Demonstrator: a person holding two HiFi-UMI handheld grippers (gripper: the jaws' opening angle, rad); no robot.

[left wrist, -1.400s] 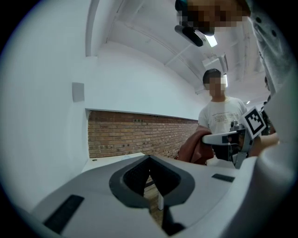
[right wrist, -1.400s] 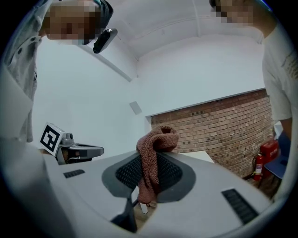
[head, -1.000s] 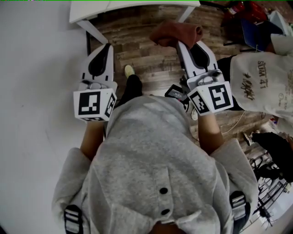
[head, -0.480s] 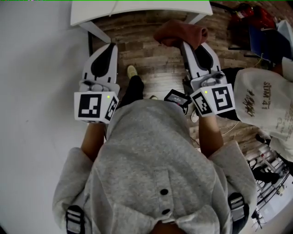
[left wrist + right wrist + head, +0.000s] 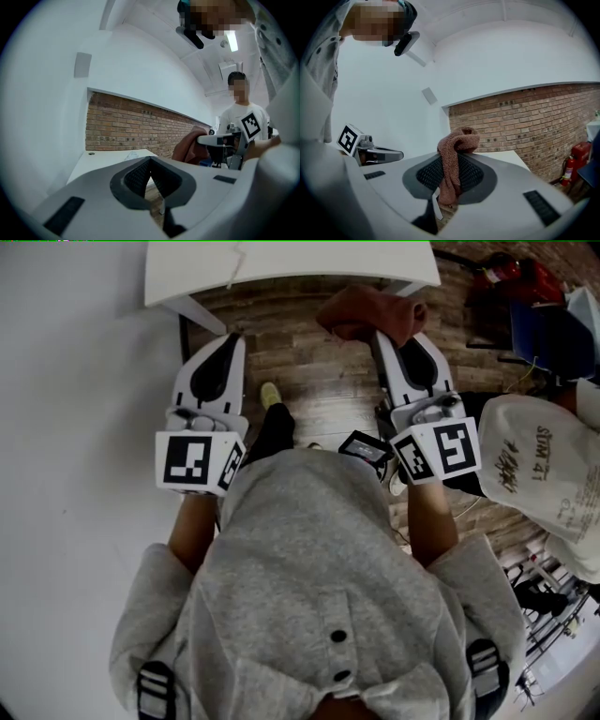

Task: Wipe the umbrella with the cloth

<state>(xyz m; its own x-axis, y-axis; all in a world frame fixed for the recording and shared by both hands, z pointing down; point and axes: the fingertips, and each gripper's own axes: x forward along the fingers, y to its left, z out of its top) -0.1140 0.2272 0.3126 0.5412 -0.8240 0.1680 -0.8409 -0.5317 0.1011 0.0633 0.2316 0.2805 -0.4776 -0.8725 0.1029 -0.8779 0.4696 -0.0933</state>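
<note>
A brown terry cloth (image 5: 368, 313) hangs bunched from the tips of my right gripper (image 5: 382, 334). In the right gripper view the cloth (image 5: 456, 150) is pinched between the dark pads of the right gripper (image 5: 451, 174), one end curled over the top. My left gripper (image 5: 230, 339) is held level beside it, over the wooden floor. Its jaws are shut and nothing is between them in the left gripper view, where the left gripper (image 5: 150, 165) points at the white table (image 5: 112, 161). No umbrella shows in any view.
The white table (image 5: 281, 261) stands just ahead of both grippers, against a brick wall (image 5: 525, 117). A person in a white shirt (image 5: 548, 470) stands close on the right. A red fire extinguisher (image 5: 573, 161) and dark clutter sit at the far right. A white wall (image 5: 66, 427) runs along the left.
Both grippers have moved forward together toward the white table, which now shows larger at the top of the head view. The cloth stays in the right gripper.
</note>
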